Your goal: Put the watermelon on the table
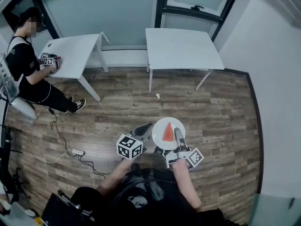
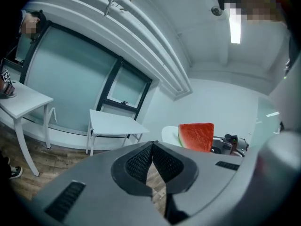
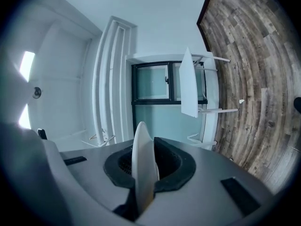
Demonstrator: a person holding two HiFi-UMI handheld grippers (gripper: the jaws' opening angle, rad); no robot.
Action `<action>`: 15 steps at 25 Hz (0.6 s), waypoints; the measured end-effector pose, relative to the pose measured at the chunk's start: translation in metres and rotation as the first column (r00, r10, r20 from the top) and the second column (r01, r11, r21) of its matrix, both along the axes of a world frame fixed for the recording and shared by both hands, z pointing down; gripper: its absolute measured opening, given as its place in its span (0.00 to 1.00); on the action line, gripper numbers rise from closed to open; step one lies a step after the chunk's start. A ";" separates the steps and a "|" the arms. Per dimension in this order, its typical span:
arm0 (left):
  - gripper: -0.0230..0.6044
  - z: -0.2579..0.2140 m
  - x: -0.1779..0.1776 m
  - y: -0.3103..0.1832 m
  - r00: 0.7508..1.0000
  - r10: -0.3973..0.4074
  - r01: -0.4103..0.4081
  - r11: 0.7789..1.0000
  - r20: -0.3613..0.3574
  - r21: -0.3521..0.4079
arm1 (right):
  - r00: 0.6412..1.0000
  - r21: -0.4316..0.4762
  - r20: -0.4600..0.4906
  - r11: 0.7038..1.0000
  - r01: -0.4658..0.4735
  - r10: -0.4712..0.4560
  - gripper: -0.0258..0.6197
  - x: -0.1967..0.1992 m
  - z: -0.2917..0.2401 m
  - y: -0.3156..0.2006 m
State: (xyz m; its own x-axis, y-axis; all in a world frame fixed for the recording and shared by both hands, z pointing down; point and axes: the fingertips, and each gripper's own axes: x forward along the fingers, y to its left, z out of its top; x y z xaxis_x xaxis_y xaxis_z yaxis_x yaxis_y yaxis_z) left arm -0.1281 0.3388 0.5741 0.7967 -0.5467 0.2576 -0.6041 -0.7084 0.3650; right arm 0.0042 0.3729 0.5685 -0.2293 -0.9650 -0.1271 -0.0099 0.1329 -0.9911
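Watermelon slice (image 1: 168, 133) on a white plate (image 1: 160, 124), above wood floor (image 1: 225, 117)
Right gripper (image 1: 178, 136) pinches the plate's rim — left gripper (image 1: 144, 130) beside it, jaws together, empty

Perhaps lab: bare white tables (image 1: 183, 48)
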 end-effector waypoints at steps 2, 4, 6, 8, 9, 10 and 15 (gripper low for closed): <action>0.04 -0.006 0.023 -0.021 1.000 -0.005 0.005 1.000 -0.001 0.010 | 1.000 0.004 0.010 1.000 -0.006 0.006 0.09 0.023 -0.002 -0.018; 0.04 -0.015 0.040 -0.039 1.000 -0.008 0.008 0.999 0.005 0.031 | 0.999 0.010 0.031 1.000 -0.023 0.023 0.09 0.046 -0.003 -0.034; 0.04 -0.019 0.053 -0.055 1.000 -0.024 0.024 0.999 0.011 0.042 | 0.998 0.013 0.047 0.999 -0.033 0.032 0.09 0.068 -0.002 -0.049; 0.04 -0.019 0.065 -0.070 0.999 -0.044 0.044 0.998 0.010 0.033 | 0.999 0.011 0.047 1.000 -0.029 0.028 0.09 0.086 -0.001 -0.064; 0.04 -0.018 0.071 -0.076 0.999 -0.050 0.050 0.998 0.010 0.026 | 0.999 0.008 0.042 1.000 -0.025 0.025 0.09 0.093 0.000 -0.071; 0.04 -0.017 0.076 -0.083 0.999 -0.052 0.051 0.998 0.012 0.020 | 0.999 0.004 0.038 1.000 -0.021 0.021 0.09 0.098 0.002 -0.080; 0.04 -0.012 0.087 -0.114 0.998 -0.054 0.054 0.999 0.016 -0.002 | 0.999 -0.015 0.051 1.000 -0.008 0.009 0.09 0.104 0.008 -0.119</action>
State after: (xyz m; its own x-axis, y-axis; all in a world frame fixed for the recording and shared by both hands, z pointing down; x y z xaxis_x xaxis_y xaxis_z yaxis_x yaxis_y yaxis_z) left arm -0.0410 0.2247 0.5624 0.7617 -0.5886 0.2710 -0.6474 -0.6735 0.3568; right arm 0.1081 0.2543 0.5762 -0.2145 -0.9688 -0.1239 0.0401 0.1180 -0.9922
